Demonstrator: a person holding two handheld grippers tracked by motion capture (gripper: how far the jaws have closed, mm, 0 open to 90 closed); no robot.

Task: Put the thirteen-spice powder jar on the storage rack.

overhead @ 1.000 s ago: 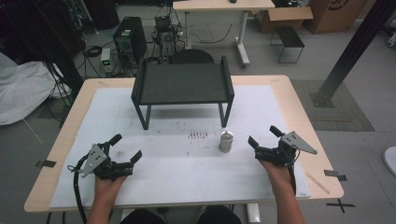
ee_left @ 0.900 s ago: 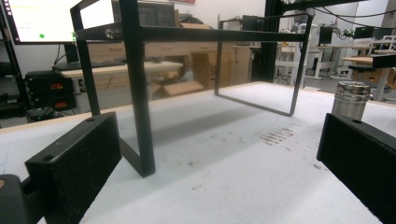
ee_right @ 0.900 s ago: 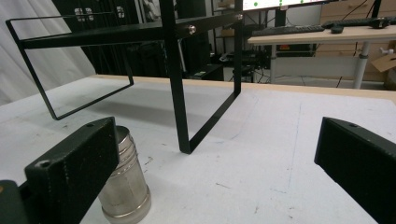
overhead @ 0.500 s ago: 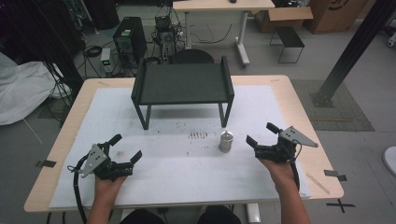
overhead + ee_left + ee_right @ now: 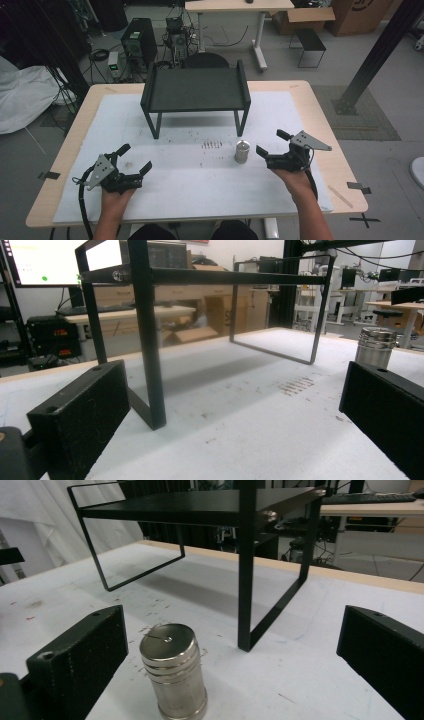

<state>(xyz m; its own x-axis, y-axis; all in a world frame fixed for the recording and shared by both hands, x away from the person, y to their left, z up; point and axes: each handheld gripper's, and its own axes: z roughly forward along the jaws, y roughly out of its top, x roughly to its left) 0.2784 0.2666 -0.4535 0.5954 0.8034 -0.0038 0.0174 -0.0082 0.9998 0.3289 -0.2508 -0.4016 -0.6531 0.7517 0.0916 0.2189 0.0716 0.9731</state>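
- Seen from the high view, a small metal cylinder [image 5: 242, 151] stands upright on the white mat [image 5: 200, 175] that covers the wooden desk [image 5: 320, 112], right of the desk's middle and a little toward its near edge.
- Also in the high view, the right gripper [image 5: 274, 144] is held just beside the cylinder on the side toward the desk's right edge, its jaws spread wide and clear of the metal; the person's right hand [image 5: 294, 176] grips it from behind.
- The left gripper [image 5: 135, 158] hovers near the desk's near left corner, well apart from the cylinder, jaws likewise spread and holding nothing, with the left hand [image 5: 116, 197] beneath it.
- A black metal shelf rack [image 5: 196, 90] stands toward the far edge of the desk, its front right leg just beyond the cylinder; a row of dark marks [image 5: 212, 145] lies on the mat left of the cylinder.
- From the left gripper view, the two black jaws stand far apart at the lower corners with bare mat [image 5: 240, 440] between them; a leg of the rack [image 5: 150, 340] rises close ahead, and the cylinder [image 5: 375, 346] shows above the right-hand jaw, farther off.
- From the right gripper view, the cylinder [image 5: 172, 672] stands upright low in the frame, nearer the left-hand jaw but touching neither; the jaws are released and wide. The rack's leg [image 5: 247, 565] stands just behind it.
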